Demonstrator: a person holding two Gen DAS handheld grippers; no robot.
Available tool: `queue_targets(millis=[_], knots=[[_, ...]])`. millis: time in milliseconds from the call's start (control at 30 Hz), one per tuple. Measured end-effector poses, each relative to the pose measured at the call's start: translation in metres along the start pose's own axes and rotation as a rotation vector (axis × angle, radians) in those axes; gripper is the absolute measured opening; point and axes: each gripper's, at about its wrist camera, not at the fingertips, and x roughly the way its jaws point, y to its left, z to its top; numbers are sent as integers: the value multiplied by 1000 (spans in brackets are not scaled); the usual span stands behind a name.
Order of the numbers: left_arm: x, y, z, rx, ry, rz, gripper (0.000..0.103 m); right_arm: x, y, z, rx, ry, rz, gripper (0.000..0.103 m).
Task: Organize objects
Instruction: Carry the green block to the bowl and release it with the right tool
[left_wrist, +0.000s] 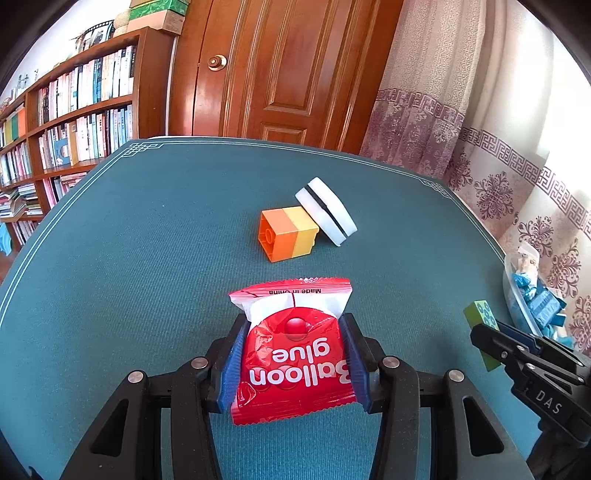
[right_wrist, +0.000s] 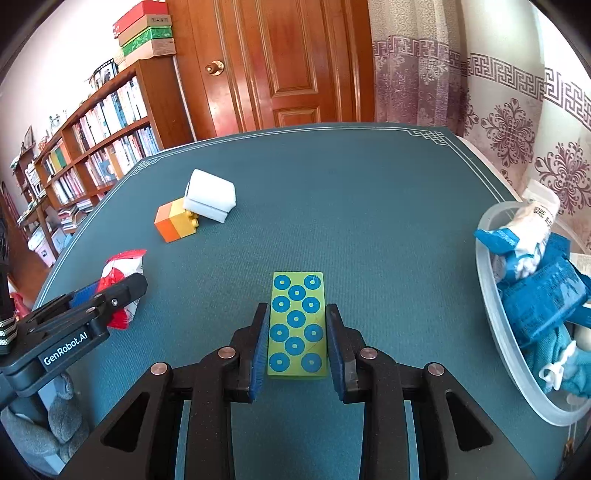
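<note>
My left gripper (left_wrist: 293, 325) is shut on a red "Balloon glue" packet (left_wrist: 295, 350), held over the teal table; the packet also shows in the right wrist view (right_wrist: 122, 269). My right gripper (right_wrist: 297, 314) is shut on a green block with blue rings (right_wrist: 298, 325), seen in the left wrist view (left_wrist: 482, 325) at the right. An orange-and-yellow toy brick (left_wrist: 288, 232) lies on its side mid-table, touching a white case with a black seam (left_wrist: 327, 210). Both show in the right wrist view, brick (right_wrist: 175, 219) and case (right_wrist: 210, 199).
A clear plastic tub (right_wrist: 495, 332) with blue and white packets stands at the table's right edge, also in the left wrist view (left_wrist: 517, 295). Bookshelves (left_wrist: 66, 122), a wooden door (left_wrist: 280, 66) and curtains (left_wrist: 480, 122) stand behind the teal table (left_wrist: 166, 240).
</note>
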Motion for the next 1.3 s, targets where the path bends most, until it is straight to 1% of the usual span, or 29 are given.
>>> queue_targets(millis=[233,567,833,1100,1300], knots=[[-1,-4,-2,18,-3,-2,51,-31,-30,-7,60,-39,-37,30],[-1,-8,-5,40,-10,-4,51,-63,-60,-20,126,-73,-75,30],[-1,-9,-5,39,-7,-3,51,-92,-89,-21,172,-119,-137,30],[-1,-9,-6,45,-6,-3,51,-102,-125,-25,254,-138,-211,30],[0,-10,-6,53,-5,-2,51,-96,-150,-26,301,-130,-246,30]])
